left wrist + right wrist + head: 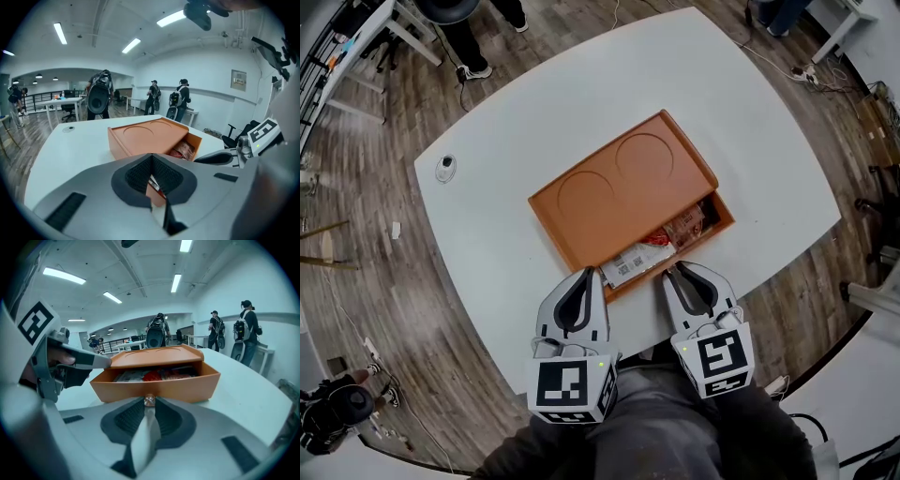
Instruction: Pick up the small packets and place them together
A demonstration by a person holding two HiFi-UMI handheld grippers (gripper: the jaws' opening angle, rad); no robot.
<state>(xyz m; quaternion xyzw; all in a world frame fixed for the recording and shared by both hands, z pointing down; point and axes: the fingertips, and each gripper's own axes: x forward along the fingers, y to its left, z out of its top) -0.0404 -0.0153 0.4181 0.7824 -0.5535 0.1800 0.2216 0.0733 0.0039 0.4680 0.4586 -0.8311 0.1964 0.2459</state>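
Orange box (619,183), with two round recesses in its top, lies on the white surface (750,122) in the head view, and its drawer (724,214) is drawn partly out toward you. The small packets lie inside the drawer: a white packet (626,265) at the end nearer your left gripper (586,275), and red packets (684,225) toward the other end. Your left gripper's tip sits at the drawer's left front corner, just beside the white packet. Your right gripper (670,270) meets the drawer's front wall further along. In the left gripper view, your left gripper (151,155) stands narrow, its tips together, with only a slit behind them. Through that slit a piece of orange drawer wall and a pale packet edge show, but you cannot tell whether that edge is pinched. Beyond the tips lie the box (145,136) and the open drawer (194,140) with a red packet (182,151) at its end. Your right gripper (201,160) comes in from the right. In the right gripper view, your right gripper (149,404) is closed narrowly on a small round knob (149,401) on the drawer's front wall (187,385). Behind that wall the white packet (129,376) and the red packets (152,376) lie side by side under the box's top (154,355). Your left gripper (105,363) reaches in from the left, near the drawer's corner. People (246,329) stand in the room behind the surface.
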